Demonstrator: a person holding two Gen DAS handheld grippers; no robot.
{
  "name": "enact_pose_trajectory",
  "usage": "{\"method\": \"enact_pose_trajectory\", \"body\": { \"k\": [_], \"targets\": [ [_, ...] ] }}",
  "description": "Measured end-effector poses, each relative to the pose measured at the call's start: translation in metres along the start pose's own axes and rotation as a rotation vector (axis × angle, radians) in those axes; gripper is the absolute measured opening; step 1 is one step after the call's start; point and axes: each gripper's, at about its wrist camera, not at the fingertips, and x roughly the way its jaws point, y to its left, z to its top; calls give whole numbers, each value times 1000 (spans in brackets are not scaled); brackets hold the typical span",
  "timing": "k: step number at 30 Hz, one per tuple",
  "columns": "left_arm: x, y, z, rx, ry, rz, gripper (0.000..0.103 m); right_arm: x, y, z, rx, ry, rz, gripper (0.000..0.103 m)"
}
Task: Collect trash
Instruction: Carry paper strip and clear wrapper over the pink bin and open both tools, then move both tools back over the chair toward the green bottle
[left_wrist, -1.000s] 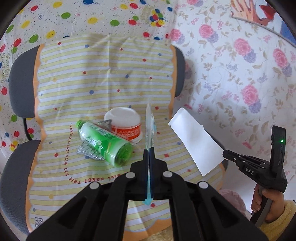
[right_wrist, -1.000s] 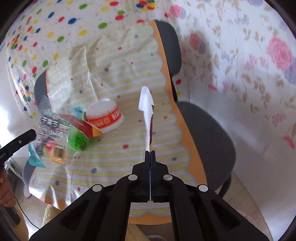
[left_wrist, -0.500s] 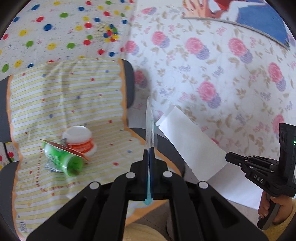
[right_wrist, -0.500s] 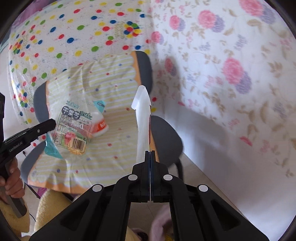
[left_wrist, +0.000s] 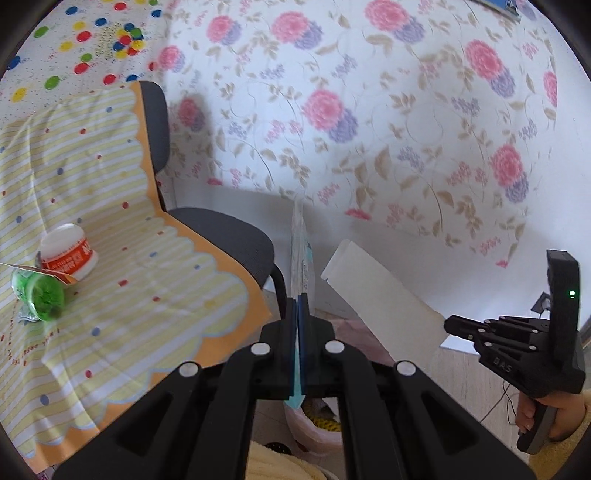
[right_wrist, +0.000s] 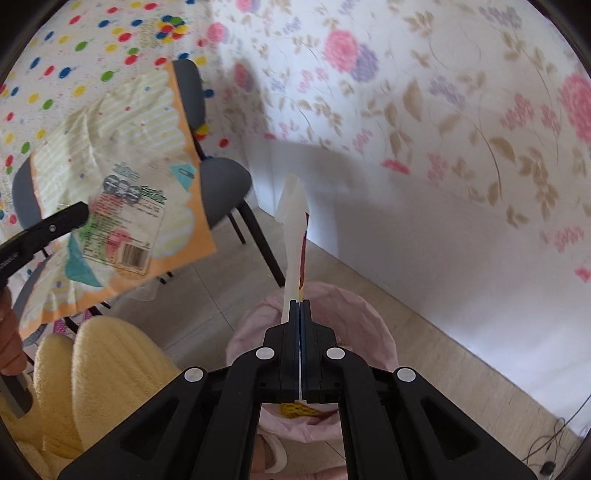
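Observation:
My left gripper (left_wrist: 297, 297) is shut on a clear printed snack wrapper (left_wrist: 300, 251), edge-on here. The right wrist view shows that wrapper (right_wrist: 122, 229) flat, hanging in front of the chair. My right gripper (right_wrist: 300, 303) is shut on a white paper sheet (right_wrist: 293, 229) with a red strip; the same sheet (left_wrist: 380, 299) shows broadside in the left wrist view. A pink-lined bin (right_wrist: 369, 317) stands on the floor right under the right gripper, and the bin (left_wrist: 314, 432) also shows below the left one. A green bottle (left_wrist: 38, 295), a white tub (left_wrist: 68, 251) and a foil scrap (left_wrist: 26, 315) lie on the chair seat.
A grey chair (left_wrist: 229, 236) draped with a yellow striped cloth (left_wrist: 129, 295) stands at the left. A floral sheet (left_wrist: 369, 129) covers the wall behind. The person's yellow-clad knee (right_wrist: 110, 369) is beside the bin. Cables (right_wrist: 554, 450) lie on the wooden floor at the right.
Both grippers have swung right, away from the chair seat, each still carrying its piece. The chair has slid to the left of both views and the pink bin has come into sight below.

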Motion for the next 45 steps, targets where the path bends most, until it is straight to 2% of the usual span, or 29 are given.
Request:
{"method": "enact_pose_trajectory", "body": {
  "k": [2,6,13,16,21,24,26,27,31,36,39,42,45],
  "targets": [
    [4,-3,-4,8,20,-1,0,12,-6,-5,13,39,-2,6],
    [9,-8,-7,18,37,1,0,23,-11,-8,36,54,5,7],
    [29,-22,-18,32,73,-73,0,8,-7,8,19,-25,12,7],
    [49,-33,-28,44,119,-125,0,4,-10,13,20,-49,10,7],
    [86,-45,-45,57,219,-162,0,-1,-19,16,33,-68,9,7],
    [106,-49,-55,65,270,-145,3,-2,-24,17,41,-76,1,7],
    [116,-47,-59,56,299,-144,13,-4,-27,17,48,-80,0,7],
    [119,-45,-61,47,311,-143,22,-4,-28,16,50,-81,0,7],
    [115,-35,-58,34,303,-116,24,-4,-27,18,53,-78,12,8],
    [87,-12,-37,15,236,-44,26,-5,-12,31,31,-88,47,8],
    [61,11,-25,-26,189,-9,35,-5,8,44,-8,-97,81,9],
    [33,38,-13,-76,132,24,36,-1,35,59,-57,-99,140,10],
    [1,69,-8,-124,87,105,37,6,72,74,-124,-96,205,15]
  ]
}}
